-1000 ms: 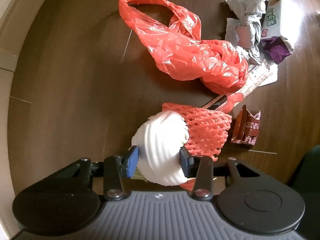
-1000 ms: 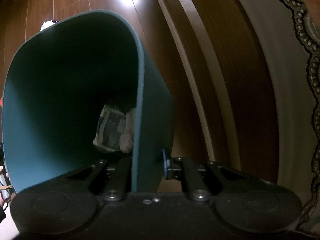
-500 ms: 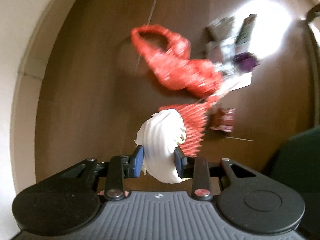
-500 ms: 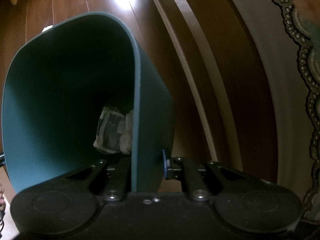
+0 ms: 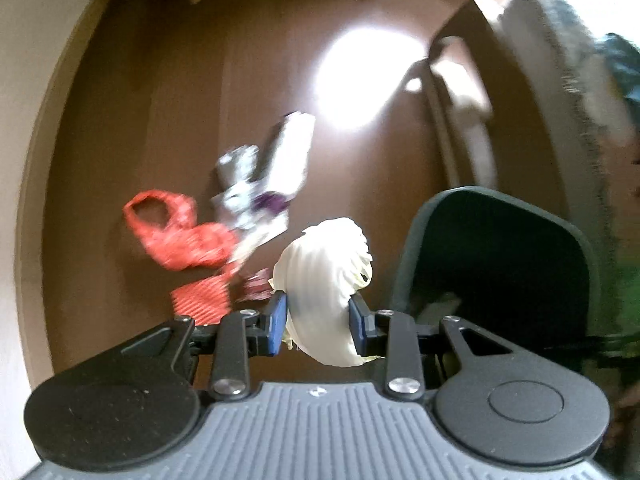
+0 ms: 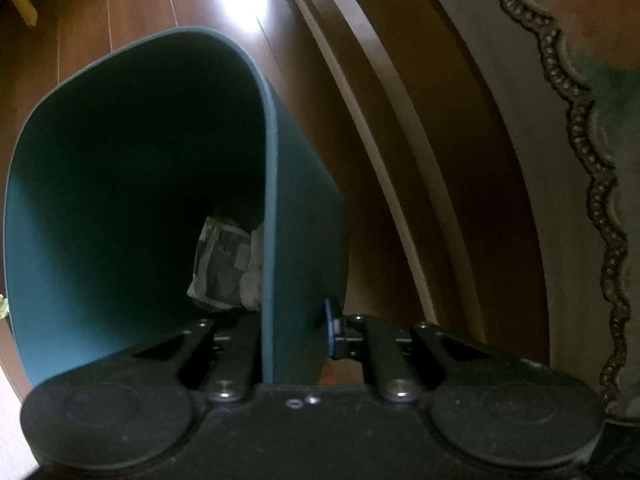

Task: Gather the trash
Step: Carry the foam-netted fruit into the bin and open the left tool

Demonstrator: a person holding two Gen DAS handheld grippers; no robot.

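Left gripper (image 5: 318, 330) clamps white foam wrap (image 5: 326, 276) just left of green bin (image 5: 404, 264) (rim pinched by right gripper (image 6: 294, 330)). Risk: releasing short of rim drops it on floor.

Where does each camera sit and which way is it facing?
Left wrist: on the left tongs, looking down at the brown wooden floor; tongs grip a white foam fruit sleeve.
Right wrist: on the right tongs, looking down, clamped on the bin wall.
Shared: the dark teal plastic bin.
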